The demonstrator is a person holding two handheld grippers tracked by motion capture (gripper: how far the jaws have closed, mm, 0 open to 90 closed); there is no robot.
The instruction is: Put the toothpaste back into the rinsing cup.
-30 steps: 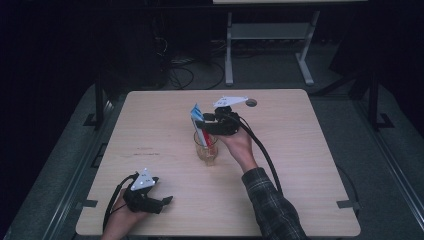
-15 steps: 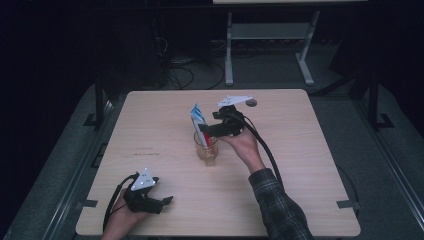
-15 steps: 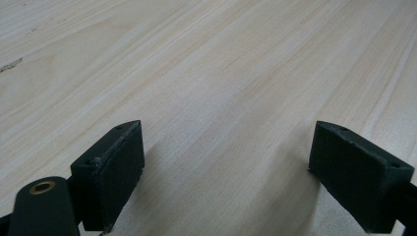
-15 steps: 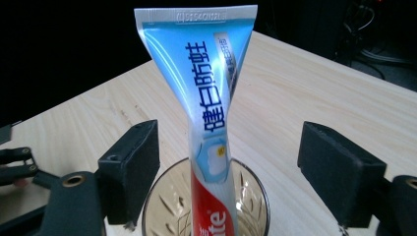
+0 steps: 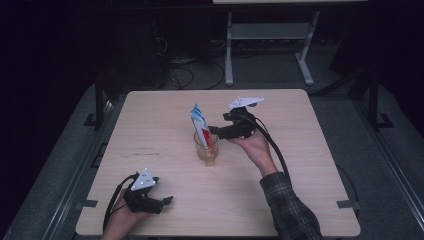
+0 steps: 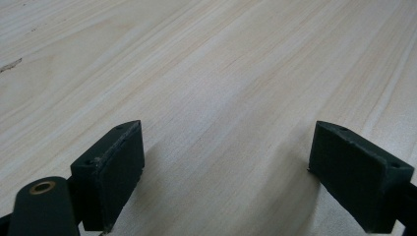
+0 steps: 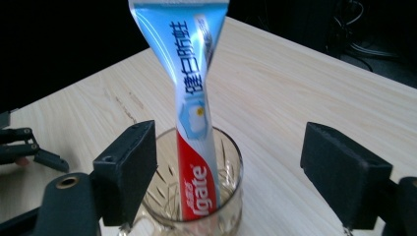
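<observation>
A blue, white and red toothpaste tube (image 5: 200, 124) (image 7: 195, 113) stands upright in a clear cut-glass tumbler (image 5: 206, 152) (image 7: 231, 196) at the middle of the wooden table (image 5: 310, 200). My right gripper (image 5: 218, 133) (image 7: 236, 167) is level with the glass, just right of it, and points at the tube. Its jaws have just been opening and now stand wide; the tube rises free between them and just ahead, touched by no pad. My left gripper (image 5: 167, 201) (image 6: 226, 162) rests low at the near left of the table, open over bare wood.
Cables trail from both grippers across the table. A white metal stand (image 5: 265, 45) and loose cables on the floor (image 5: 185, 75) lie beyond the far edge. Dark floor surrounds the table. The left gripper's jaw tips (image 7: 29, 147) appear far off in the right gripper view.
My right gripper has let go of the tube, spread its jaws and drawn back a little to the right. The tube stays standing in the glass. The left hand has not moved.
</observation>
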